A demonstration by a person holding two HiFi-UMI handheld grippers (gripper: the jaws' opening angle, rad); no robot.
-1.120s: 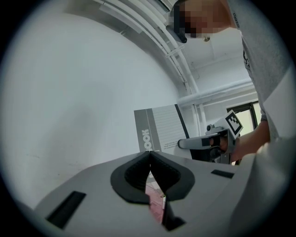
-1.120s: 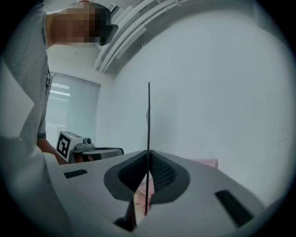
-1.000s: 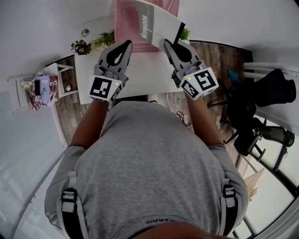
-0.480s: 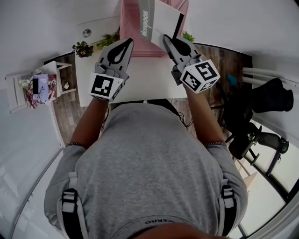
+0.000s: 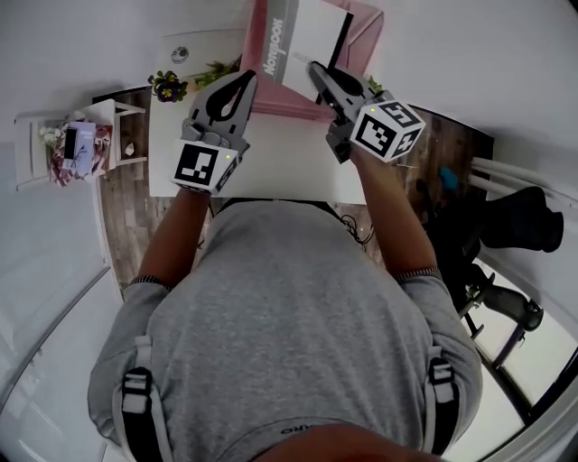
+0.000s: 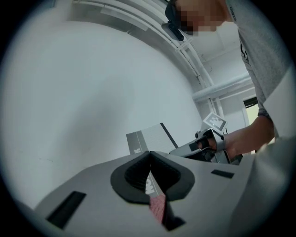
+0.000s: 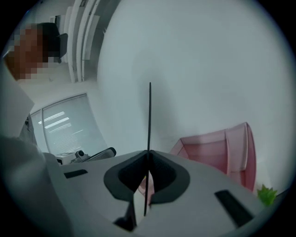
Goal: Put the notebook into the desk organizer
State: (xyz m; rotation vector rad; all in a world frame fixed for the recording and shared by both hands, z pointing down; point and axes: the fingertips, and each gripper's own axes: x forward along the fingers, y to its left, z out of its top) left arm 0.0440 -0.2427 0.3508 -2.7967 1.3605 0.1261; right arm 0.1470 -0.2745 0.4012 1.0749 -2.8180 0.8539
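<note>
Notebook [image 5: 302,41], flat, grey-spined, white-covered with a black elastic band, is hanging pinched by its thin edge in the right gripper [image 5: 316,70] over the glossy pink angular desk organizer [image 5: 366,25], while the left gripper [image 5: 242,81] is keeping its ribbed dark pads [image 6: 135,175] pressed together, empty.

The white notebook with a grey spine [image 5: 312,36], clamped in the right gripper [image 5: 317,72], has been carried farther over the pink plastic desk organizer [image 5: 365,27] and tilted more steeply.

open: table [image 5: 280,167] front | obstacle: desk organizer [image 5: 287,108] behind, plants [image 5: 168,87] left-rear
</note>
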